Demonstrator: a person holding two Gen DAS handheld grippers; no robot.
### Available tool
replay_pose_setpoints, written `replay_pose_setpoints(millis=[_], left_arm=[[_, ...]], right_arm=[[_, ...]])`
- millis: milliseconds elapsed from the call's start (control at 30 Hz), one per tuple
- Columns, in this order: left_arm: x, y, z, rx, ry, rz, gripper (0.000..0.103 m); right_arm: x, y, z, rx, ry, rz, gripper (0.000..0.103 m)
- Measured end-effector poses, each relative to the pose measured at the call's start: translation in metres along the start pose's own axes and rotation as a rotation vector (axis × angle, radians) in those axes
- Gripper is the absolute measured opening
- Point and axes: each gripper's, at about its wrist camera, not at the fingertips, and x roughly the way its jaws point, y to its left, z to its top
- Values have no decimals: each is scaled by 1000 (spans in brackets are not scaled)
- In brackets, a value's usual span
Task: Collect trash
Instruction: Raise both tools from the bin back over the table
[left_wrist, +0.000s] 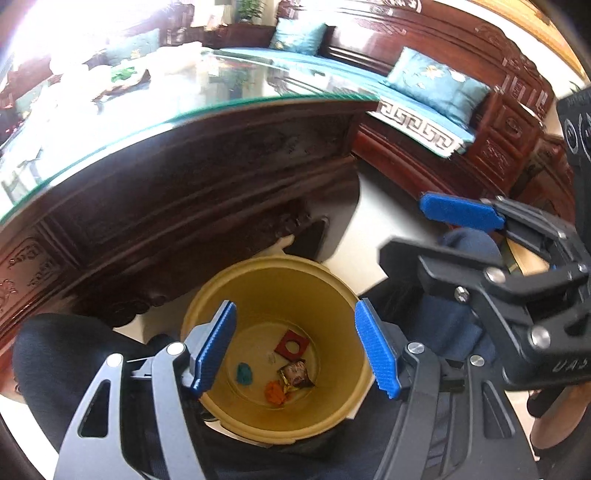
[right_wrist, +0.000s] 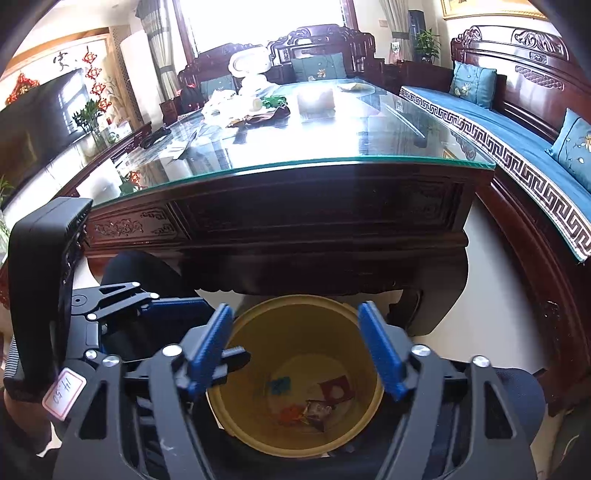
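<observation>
Left wrist view: my left gripper (left_wrist: 297, 347) hangs with jaws spread, empty, over the yellow bin (left_wrist: 207, 306); wrappers (left_wrist: 295, 374) lie on its bottom. My right gripper (right_wrist: 304, 354) is likewise spread, holding nothing.

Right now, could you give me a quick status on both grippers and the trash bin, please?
Left hand-held gripper open, empty, over yellow bin. Right hand-held gripper open, empty, same spot. Wrappers in the bin's bottom. Nothing in the way.

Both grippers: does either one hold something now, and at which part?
Nothing is held. The left gripper and the right gripper are both open above the yellow bin, with nothing between their fingers.
</observation>
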Motion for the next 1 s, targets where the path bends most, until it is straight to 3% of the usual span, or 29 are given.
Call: replay_pose_setpoints(millis=[67,100,233,267,533,633,800,867,1000], left_arm=[[-7,10,5,-37,-33,41,79],[-11,16,7,-55,-50,70,90],[-30,32,16,-93,-119,189,99],[-35,37,18,-108,-140,203,99],[-68,86,43,-234,-221,246,99],[-80,110,51,-267,-303,230,99],[-98,152,71,-312,-427,325,99],[-99,167,87,-316,-433,372,99],[-90,194,124,-300,-399,388,99]], right_arm=[[-1,4,5,-10,-11,1,81],[-1,6,9,-14,-19,3,82],[-1,17,29,-35,-71,0,91],[0,20,35,-34,-81,4,95],[15,51,88,-69,-126,63,95],[22,63,110,-66,-152,99,95],[48,81,148,-83,-159,88,95],[62,85,163,-67,-142,94,95],[89,82,191,6,-126,113,95]])
